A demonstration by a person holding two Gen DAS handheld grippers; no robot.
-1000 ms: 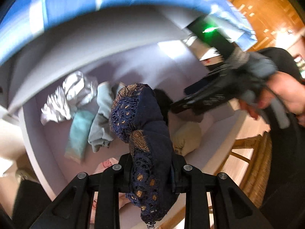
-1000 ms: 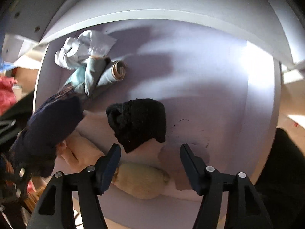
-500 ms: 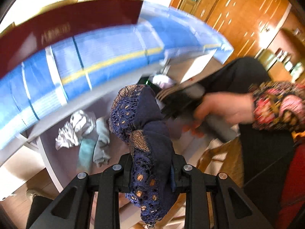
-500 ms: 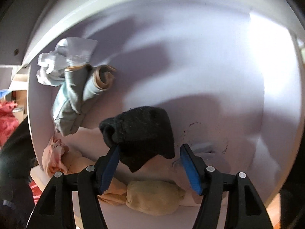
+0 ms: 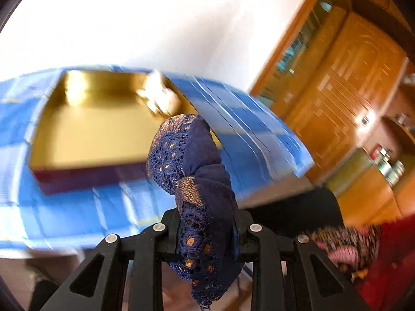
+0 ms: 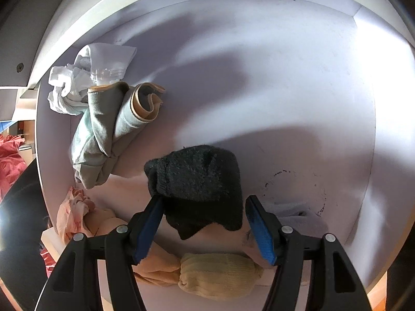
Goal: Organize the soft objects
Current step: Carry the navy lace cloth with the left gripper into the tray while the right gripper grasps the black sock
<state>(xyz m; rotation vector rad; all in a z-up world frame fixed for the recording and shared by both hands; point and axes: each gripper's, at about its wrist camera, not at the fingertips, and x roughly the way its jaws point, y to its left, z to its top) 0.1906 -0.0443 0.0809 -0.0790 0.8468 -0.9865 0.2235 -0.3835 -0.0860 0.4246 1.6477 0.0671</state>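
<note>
Between the left gripper's [image 5: 207, 235] clamped pads sits the navy lace garment [image 5: 199, 189], now lifted from the white drawer [image 6: 298, 77] up to the blue cloth [image 5: 90, 207] and gold tray [image 5: 85, 134]; likely bound for that tray. Gripper angles moderately downward. Right gripper [image 6: 205, 223] has dropped closer and points steeply down, jaws part-open astride the black sock [image 6: 197, 181]; left pad touching, not yet pinched. Yellow sock [image 6: 220, 277] lies just below.

sock [image 6: 197, 181] btwn fingers [image 6: 149, 229], rolled sock [image 6: 220, 277] nearer
</note>
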